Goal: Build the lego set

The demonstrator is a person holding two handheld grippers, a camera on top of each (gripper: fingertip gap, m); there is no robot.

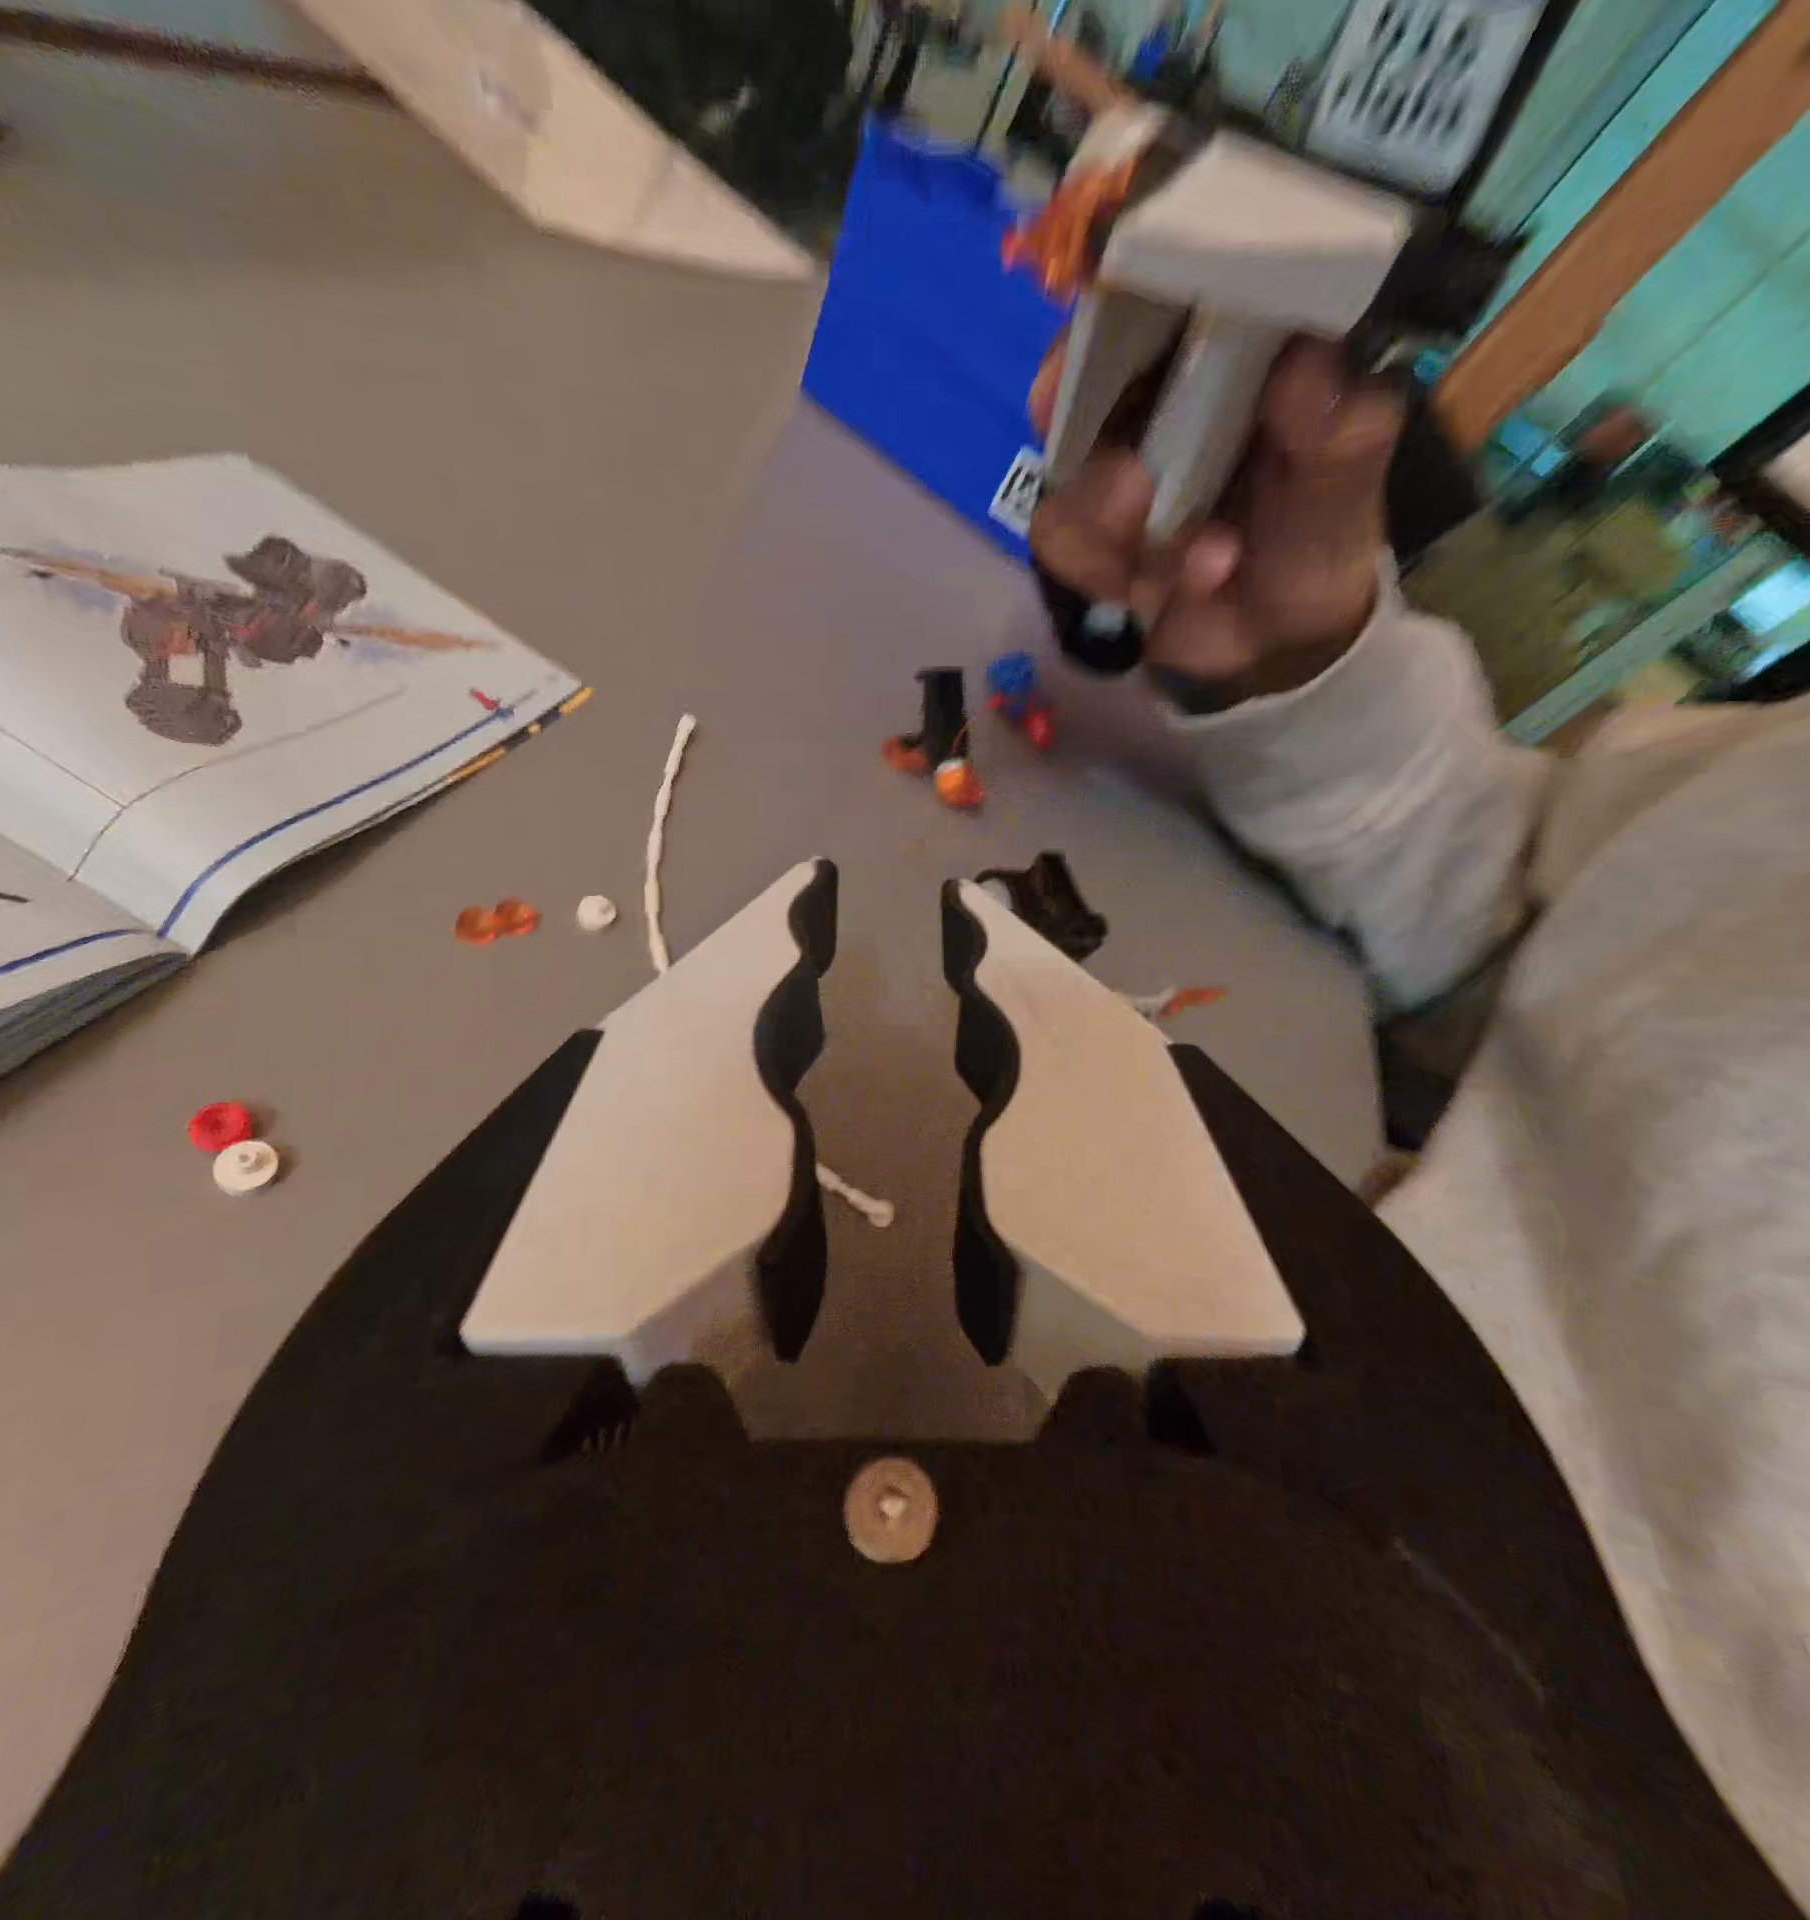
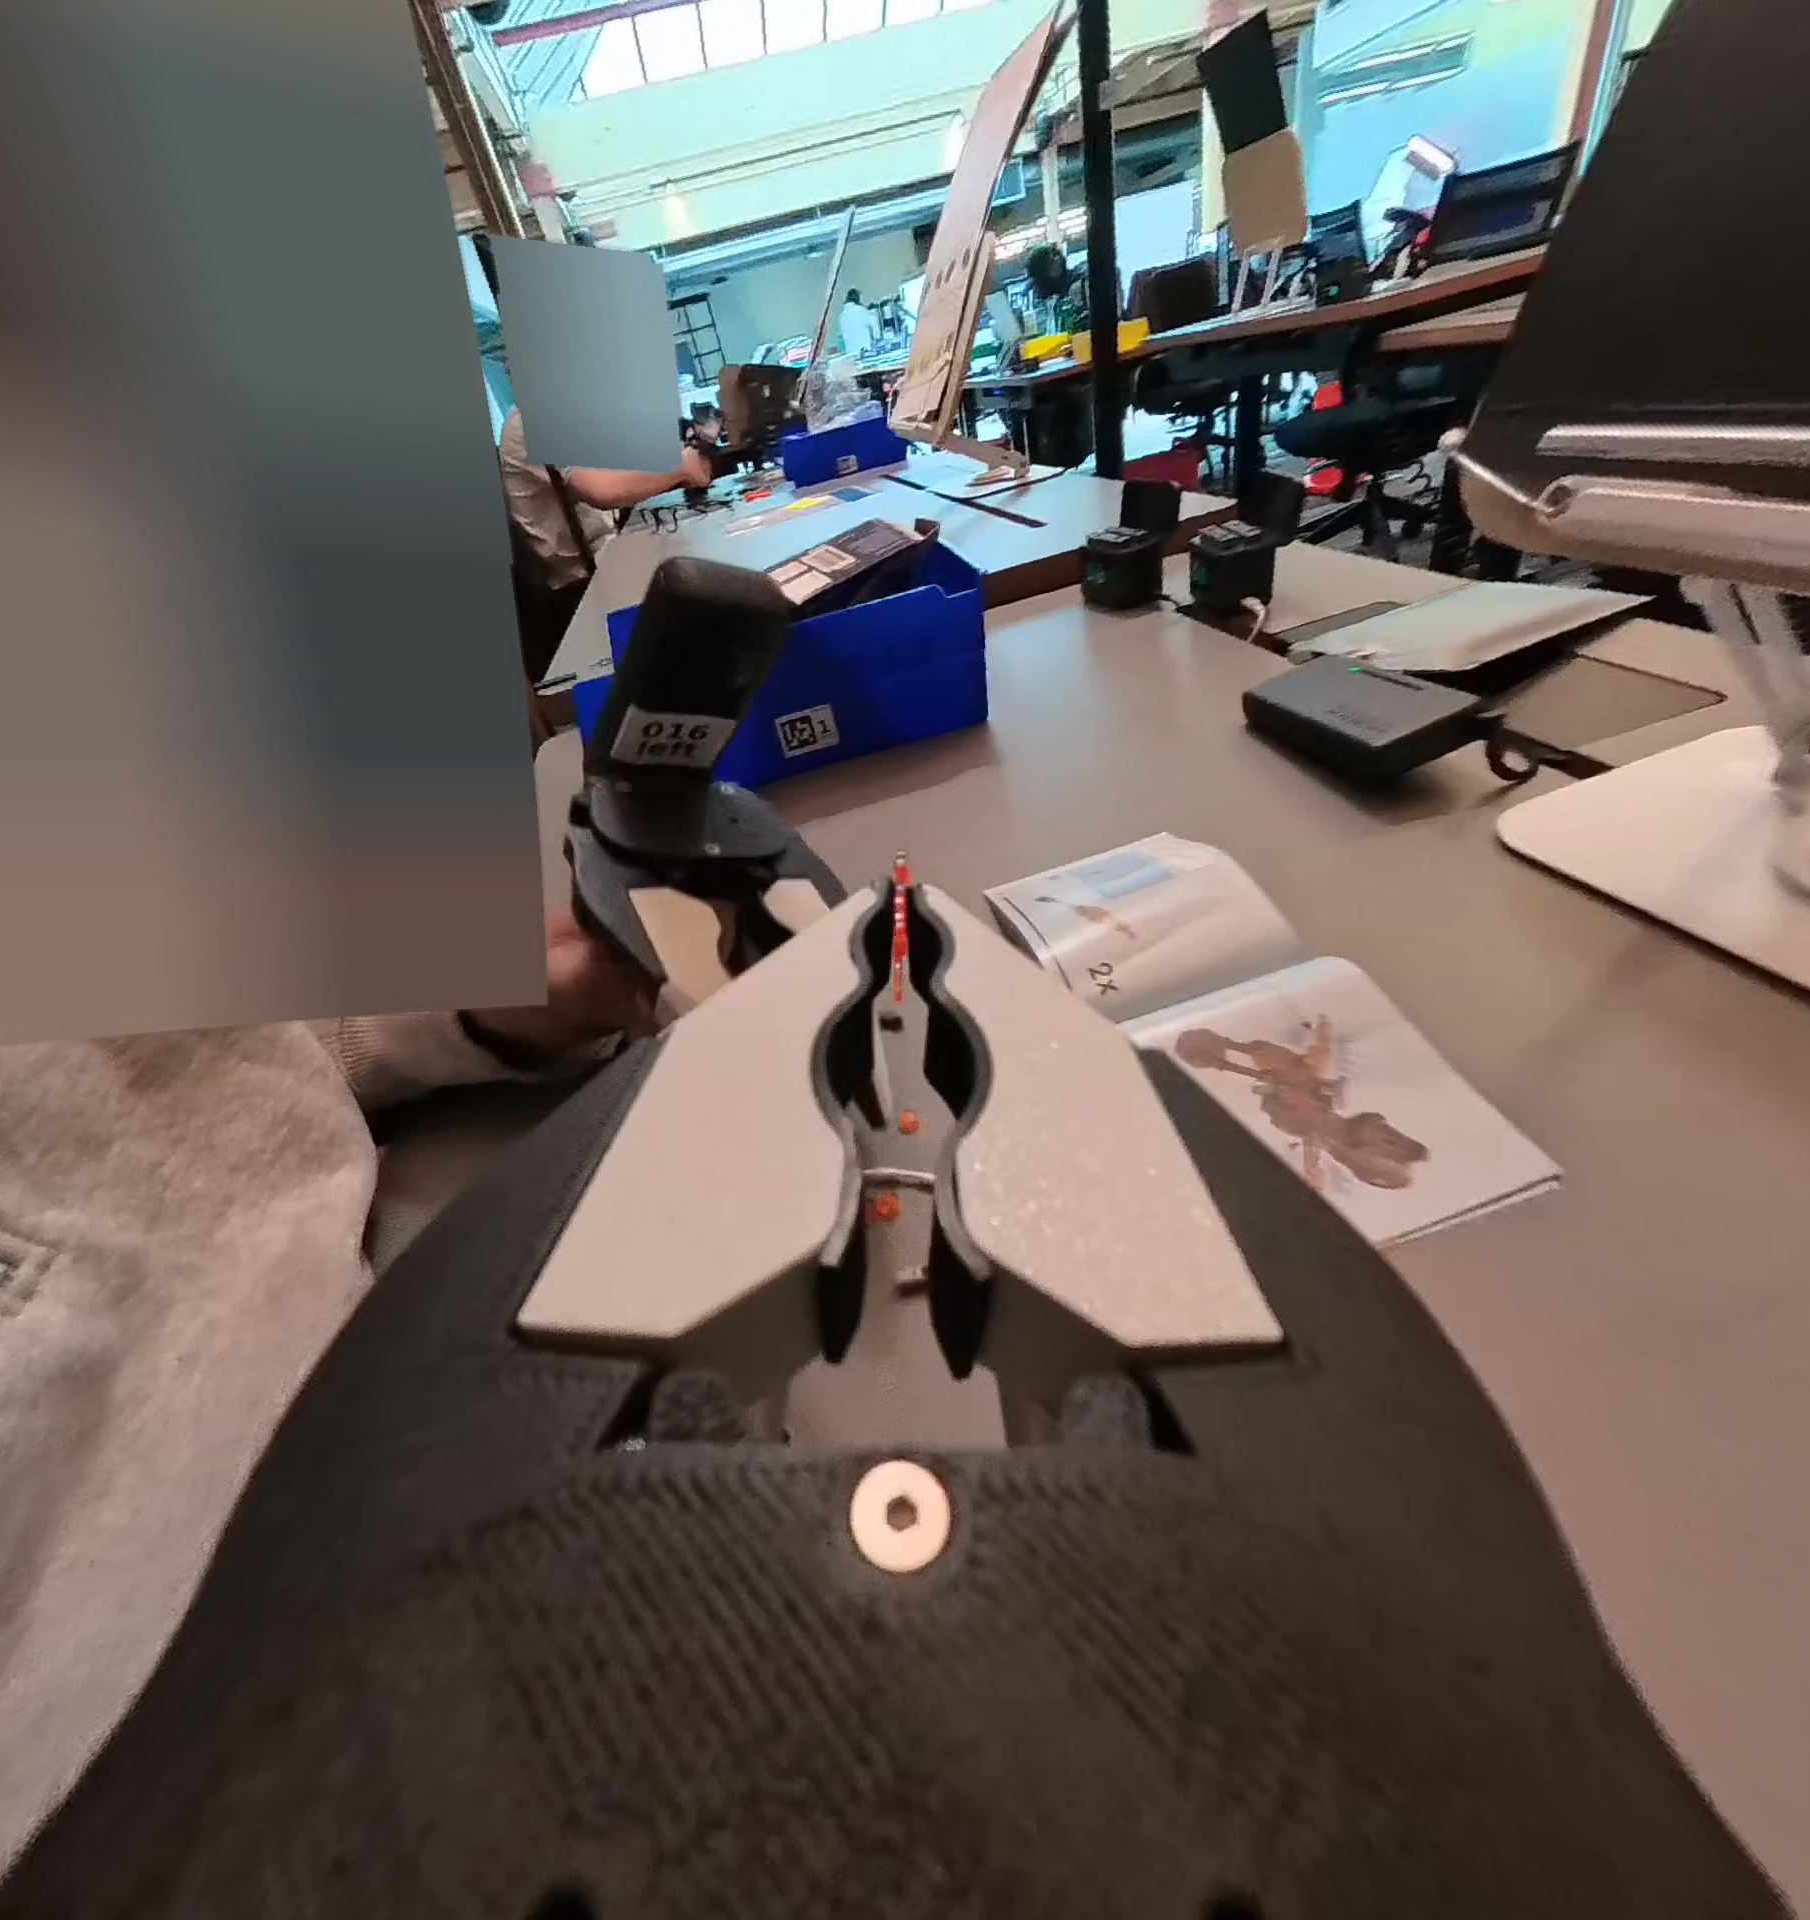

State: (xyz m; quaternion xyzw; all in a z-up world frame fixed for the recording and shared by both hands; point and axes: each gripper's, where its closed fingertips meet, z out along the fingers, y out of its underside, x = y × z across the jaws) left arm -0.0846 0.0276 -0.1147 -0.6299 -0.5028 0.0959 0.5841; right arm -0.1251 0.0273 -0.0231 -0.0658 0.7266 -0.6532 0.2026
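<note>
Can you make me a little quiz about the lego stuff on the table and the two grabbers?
1. True or false: the left gripper is open with nothing between its fingers.
2. What is the right gripper pinching? A) a thin orange-red lego piece B) a white string C) a blue brick
3. Fill in: the open instruction booklet lies on the grey ____.

Key: 1 true; 2 A; 3 table.
</note>
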